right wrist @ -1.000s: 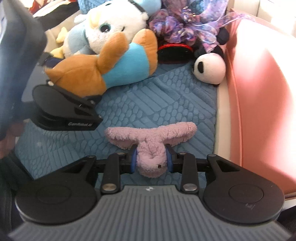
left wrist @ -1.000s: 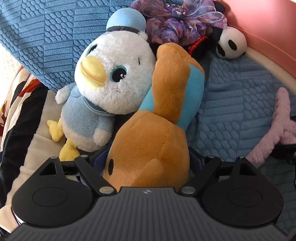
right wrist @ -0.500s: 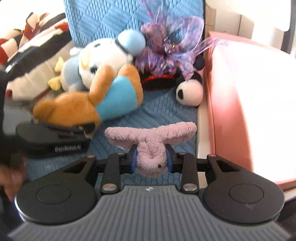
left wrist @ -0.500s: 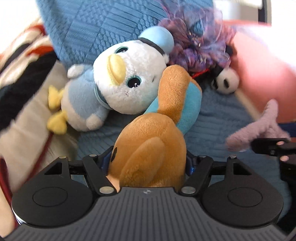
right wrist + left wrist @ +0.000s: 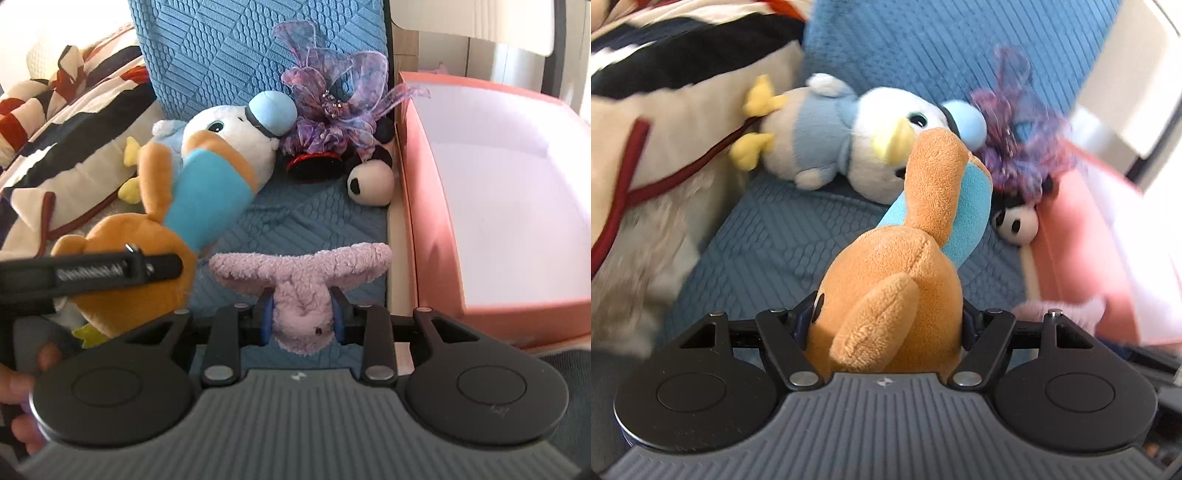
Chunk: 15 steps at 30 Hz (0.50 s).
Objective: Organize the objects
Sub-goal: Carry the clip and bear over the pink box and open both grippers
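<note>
My left gripper (image 5: 886, 323) is shut on the head of an orange plush toy in a blue shirt (image 5: 905, 258), which hangs lifted off the blue cushion (image 5: 768, 240). The right wrist view shows that orange plush (image 5: 207, 192) at the left, with the left gripper (image 5: 110, 273) clamped across its head. My right gripper (image 5: 301, 317) is shut on a small pink fuzzy plush (image 5: 299, 273), whose two long ears spread sideways above the fingers. It hangs beside the open pink box (image 5: 424, 206). A bit of the pink plush (image 5: 1067, 310) shows at the right of the left wrist view.
A white and blue duck plush (image 5: 229, 122), a purple fabric flower (image 5: 332, 110) and a small panda plush (image 5: 371, 181) lie at the back of the cushion. A striped blanket (image 5: 74, 129) fills the left. A person's hand (image 5: 22, 384) holds the left gripper.
The left jaws closed tighter on the orange plush, then lifted and rolled it away from the duck. The right gripper rose with the pink plush, and the pink box came more into view.
</note>
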### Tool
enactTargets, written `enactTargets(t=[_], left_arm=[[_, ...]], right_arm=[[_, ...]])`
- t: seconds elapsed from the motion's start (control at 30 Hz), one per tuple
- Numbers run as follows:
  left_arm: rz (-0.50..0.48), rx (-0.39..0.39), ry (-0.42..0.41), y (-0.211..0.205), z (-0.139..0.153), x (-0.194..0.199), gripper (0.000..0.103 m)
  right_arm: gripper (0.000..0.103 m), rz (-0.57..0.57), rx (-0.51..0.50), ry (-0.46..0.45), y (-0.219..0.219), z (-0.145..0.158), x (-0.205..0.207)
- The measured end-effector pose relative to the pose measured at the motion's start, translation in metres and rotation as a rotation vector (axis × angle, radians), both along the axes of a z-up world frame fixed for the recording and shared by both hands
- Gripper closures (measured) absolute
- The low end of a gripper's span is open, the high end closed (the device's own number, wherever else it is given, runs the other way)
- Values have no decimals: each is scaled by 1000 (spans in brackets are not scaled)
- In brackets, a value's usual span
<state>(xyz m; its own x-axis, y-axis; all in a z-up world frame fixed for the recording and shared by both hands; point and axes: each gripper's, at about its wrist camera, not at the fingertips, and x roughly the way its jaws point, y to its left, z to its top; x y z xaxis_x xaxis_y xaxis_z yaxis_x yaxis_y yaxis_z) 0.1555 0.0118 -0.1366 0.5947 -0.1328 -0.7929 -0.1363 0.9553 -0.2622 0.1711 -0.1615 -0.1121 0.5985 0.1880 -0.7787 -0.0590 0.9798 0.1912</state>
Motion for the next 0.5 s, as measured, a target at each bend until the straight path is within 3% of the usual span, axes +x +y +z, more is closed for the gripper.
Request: enactTargets(t=[0.33, 0.5], left_arm=[[165, -107, -9, 7, 35, -22, 27], [188, -109, -26, -3, 62, -19, 27]], right_arm=[[69, 21, 9, -16, -19, 27, -11], [69, 20, 35, -45, -36, 54, -7]])
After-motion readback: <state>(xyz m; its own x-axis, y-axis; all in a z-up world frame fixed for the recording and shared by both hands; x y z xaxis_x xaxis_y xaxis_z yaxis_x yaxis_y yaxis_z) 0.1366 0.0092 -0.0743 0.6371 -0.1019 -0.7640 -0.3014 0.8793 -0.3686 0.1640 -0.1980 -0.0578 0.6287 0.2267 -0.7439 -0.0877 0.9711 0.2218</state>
